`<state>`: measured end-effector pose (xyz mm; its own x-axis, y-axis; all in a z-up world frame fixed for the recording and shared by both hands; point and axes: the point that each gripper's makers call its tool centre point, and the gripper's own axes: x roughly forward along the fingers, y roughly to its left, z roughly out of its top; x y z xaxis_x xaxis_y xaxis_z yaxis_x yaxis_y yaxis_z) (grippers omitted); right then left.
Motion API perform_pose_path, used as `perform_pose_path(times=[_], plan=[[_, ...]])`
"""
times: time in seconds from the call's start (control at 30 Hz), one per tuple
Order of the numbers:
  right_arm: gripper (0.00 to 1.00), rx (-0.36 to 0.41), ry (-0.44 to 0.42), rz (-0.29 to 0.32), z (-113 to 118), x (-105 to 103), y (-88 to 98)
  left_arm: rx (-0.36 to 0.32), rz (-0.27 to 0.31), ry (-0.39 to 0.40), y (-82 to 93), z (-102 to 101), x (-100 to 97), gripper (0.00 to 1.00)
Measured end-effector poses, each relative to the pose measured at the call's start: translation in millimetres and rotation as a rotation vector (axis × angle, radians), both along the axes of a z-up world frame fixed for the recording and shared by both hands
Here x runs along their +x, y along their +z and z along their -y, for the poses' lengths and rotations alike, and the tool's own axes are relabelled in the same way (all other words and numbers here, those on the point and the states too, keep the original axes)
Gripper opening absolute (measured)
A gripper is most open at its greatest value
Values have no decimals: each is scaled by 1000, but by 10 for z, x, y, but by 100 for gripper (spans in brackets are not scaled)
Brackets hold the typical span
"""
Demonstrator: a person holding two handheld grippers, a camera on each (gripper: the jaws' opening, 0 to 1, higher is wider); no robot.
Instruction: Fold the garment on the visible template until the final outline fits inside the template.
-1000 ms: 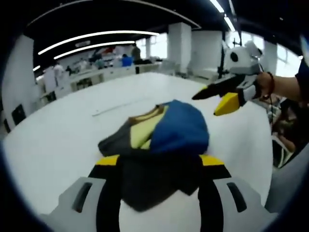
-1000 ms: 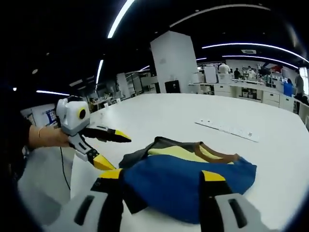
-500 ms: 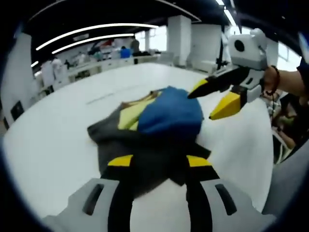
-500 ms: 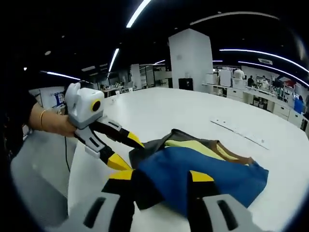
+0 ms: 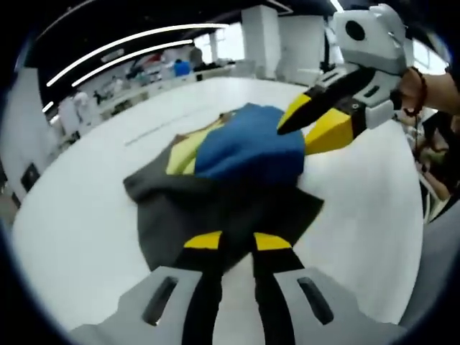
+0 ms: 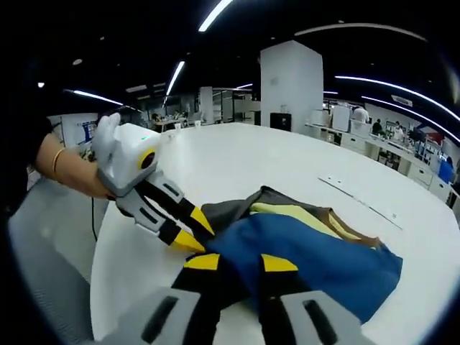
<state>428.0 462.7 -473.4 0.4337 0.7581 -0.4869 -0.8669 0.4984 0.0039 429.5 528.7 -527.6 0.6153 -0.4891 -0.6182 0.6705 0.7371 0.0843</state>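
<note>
A folded garment point(image 5: 215, 180) of dark grey, yellow and blue cloth lies on the white table point(image 5: 79, 215). In the left gripper view my left gripper point(image 5: 236, 243) has its jaws drawn close on the grey edge nearest me. My right gripper point(image 5: 310, 128) comes in from the upper right, its yellow-tipped fingers at the blue fold. In the right gripper view the garment point(image 6: 316, 251) lies ahead, and my right gripper point(image 6: 239, 263) pinches the blue and grey edge. The left gripper point(image 6: 190, 228), held by a hand, grips the grey corner beside it.
A thin pale strip point(image 6: 359, 202) lies on the table beyond the garment, also the strip point(image 5: 154, 131). The round table's edge point(image 6: 100, 244) runs close on the near side. Desks, a white pillar point(image 6: 291, 90) and people stand far behind.
Both grippers' jaws have narrowed from wide open to a tight gap on the garment's edge. Both cameras have moved closer to the cloth, and the grippers now sit nearer each other.
</note>
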Motion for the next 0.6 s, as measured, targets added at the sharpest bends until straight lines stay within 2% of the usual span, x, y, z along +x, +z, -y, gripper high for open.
perform_pose_path(times=[0.17,0.27,0.4,0.6], plan=[[1,-12,1,1,-12,10,-41,-4,-3,11,-1,-11,15,8],[0,-8,-5,6,-10,27,-28,4,17,9,48,-16,2,2],[0,16,-38,26,48,101,81,30,43,-19,136,-20,-23,1],[0,40,-91,59,185,232,241,-22,59,5,371,-81,-9,0]])
